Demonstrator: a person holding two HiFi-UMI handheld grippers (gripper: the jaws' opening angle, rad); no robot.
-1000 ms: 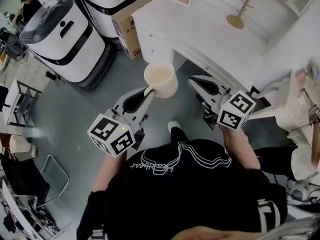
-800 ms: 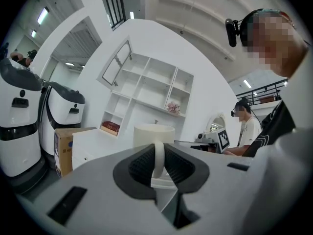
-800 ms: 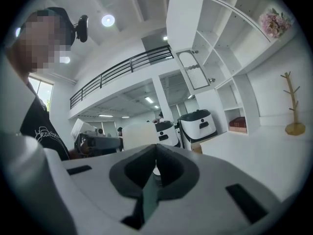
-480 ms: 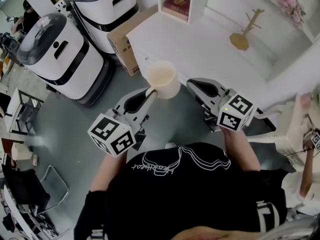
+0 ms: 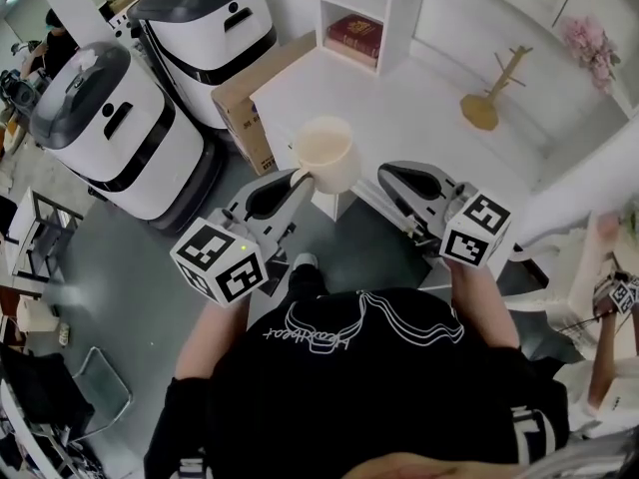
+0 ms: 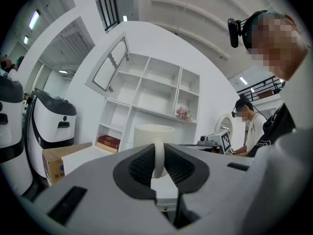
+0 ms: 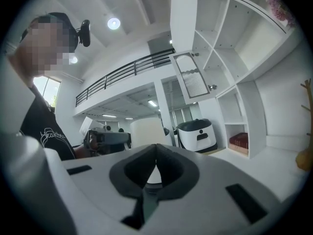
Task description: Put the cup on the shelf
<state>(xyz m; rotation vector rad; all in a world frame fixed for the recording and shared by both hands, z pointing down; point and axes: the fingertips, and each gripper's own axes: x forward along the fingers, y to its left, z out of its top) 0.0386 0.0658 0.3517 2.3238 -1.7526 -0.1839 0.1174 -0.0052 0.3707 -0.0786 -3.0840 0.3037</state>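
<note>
The cup (image 5: 324, 155) has come forward from over the grey floor and now hangs upright above the near left corner of the white desk (image 5: 399, 118). The left gripper (image 5: 298, 180) is clamped on the cup's handle (image 6: 158, 158). The cup's mouth faces up and shows only its own cream inside. The right gripper (image 5: 387, 171) is just beside it, jaws together on nothing. At the desk's far edge, the shelf (image 5: 371, 8) has one red book (image 5: 355, 36) in its lowest compartment. One wooden mug tree (image 5: 491, 88) stands toward the far right corner, with bare desktop between. One cardboard box (image 5: 245, 98) sits against the desk's left edge.
</note>
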